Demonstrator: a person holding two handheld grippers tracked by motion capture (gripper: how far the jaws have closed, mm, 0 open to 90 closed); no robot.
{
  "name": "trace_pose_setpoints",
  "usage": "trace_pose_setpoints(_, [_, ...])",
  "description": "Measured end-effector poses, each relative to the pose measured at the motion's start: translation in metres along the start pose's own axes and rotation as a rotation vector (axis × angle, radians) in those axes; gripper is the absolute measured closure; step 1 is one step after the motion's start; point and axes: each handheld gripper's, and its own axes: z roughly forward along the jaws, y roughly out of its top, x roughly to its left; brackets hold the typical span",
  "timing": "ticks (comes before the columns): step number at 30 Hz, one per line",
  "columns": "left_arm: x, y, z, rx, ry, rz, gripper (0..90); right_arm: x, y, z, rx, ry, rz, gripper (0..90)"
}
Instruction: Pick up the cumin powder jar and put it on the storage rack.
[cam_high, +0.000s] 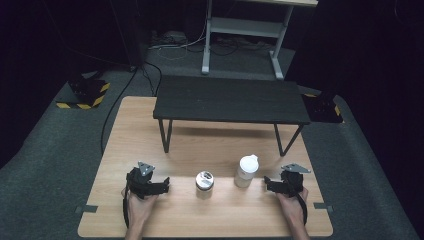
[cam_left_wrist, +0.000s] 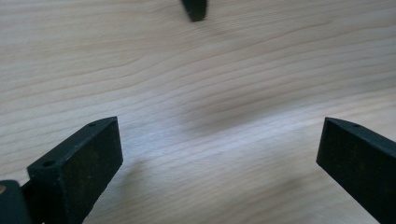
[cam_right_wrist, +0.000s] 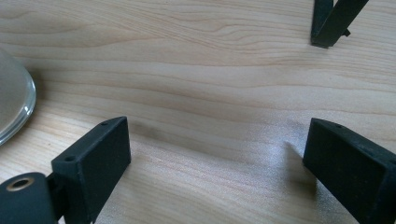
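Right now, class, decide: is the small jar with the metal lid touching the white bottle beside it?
Apart. The high view shows bare wooden tabletop between the small jar and the white bottle, which stand side by side with a plain gap.

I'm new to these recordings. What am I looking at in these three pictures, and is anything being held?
There is no robot here: a person holds a hand-held claw in each hand at a wooden table. The high view looks down from above the person's side, so the forearms come in from the bottom. The left claw is at the left, the right claw at the right. The other two pictures come from cameras riding on each claw, looking along its two black jaws at the wood.

On the table stand a small jar with a metal lid and a white bottle, side by side between the claws. Behind them is a low black bench.

Both claws are open, with bare wood between their jaws, so nothing is held. A glass edge shows at the left of the right claw's view.
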Motion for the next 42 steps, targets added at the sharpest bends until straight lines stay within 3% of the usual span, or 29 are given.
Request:
trace_pose_setpoints(11, [-0.014,0.001,-0.013,-0.019,-0.099,0.107,0.5,0.002,0.0,0.0,0.002,-0.01,0.0,7.1])
trace_pose_setpoints(18, [-0.019,-0.003,-0.02,-0.039,-0.192,0.155,0.6,0.002,0.0,0.0,0.002,-0.012,0.0,7.1])
trace_pose_setpoints(28, [-0.038,0.001,-0.015,-0.042,-0.318,0.256,0.7,0.003,0.0,0.0,0.002,-0.014,0.001,7.4])
trace_pose_setpoints(42, [-0.061,0.013,0.006,-0.041,-0.379,0.295,1.9,0.003,0.0,0.0,0.001,-0.017,0.002,7.5])
